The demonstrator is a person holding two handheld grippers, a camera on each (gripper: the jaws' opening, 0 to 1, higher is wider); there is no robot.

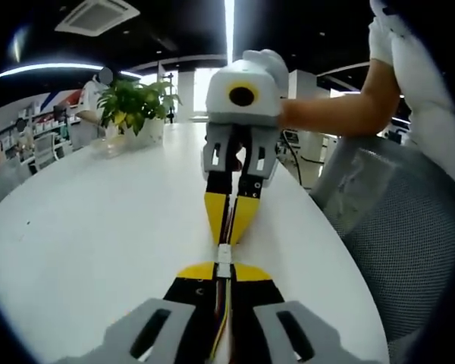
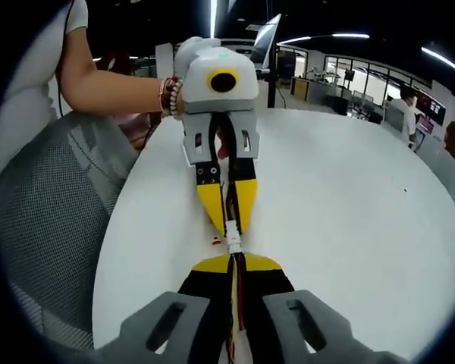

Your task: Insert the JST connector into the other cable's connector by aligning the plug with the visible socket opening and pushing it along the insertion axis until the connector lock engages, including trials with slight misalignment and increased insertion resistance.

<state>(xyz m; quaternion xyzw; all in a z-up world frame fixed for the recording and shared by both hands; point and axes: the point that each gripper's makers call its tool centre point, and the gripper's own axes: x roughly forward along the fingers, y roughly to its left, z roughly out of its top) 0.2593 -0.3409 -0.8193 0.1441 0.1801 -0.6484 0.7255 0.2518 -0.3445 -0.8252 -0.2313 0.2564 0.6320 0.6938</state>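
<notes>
1. Two grippers meet nose to nose over the white table (image 1: 98, 227), and in the left gripper view the potted plant (image 1: 136, 106) stands far back on the left side of that table, with shelving behind it.

2. Centre of that view: the left gripper (image 1: 223, 271) has its yellow-tipped jaws pressed together on a cable (image 1: 224, 318), pinching it just behind the white connector (image 1: 224, 254). Facing it, the right gripper (image 1: 231, 227) is likewise pinched on its own cable, tips almost at the connector.

3. On the right edge, a person's arm (image 1: 349, 110) reaches in over a mesh chair (image 1: 398, 227).

4. Over to the right gripper view: chair (image 2: 53, 220) and arm (image 2: 114, 87) now sit on the left, and a beaded bracelet (image 2: 169, 95) shows on the wrist.

5. Centre: the right gripper (image 2: 235, 267) is clamped on its cable (image 2: 235, 303), the left gripper (image 2: 229, 220) clamped opposite, and the connector (image 2: 233, 244) bridges the gap between the tips. Whether plug and socket are fully seated, I cannot tell.

6. Just left of the connector, a small red-and-white piece (image 2: 216, 241) lies on the table (image 2: 349, 212).

7. Far right, people stand among desks in the background.
</notes>
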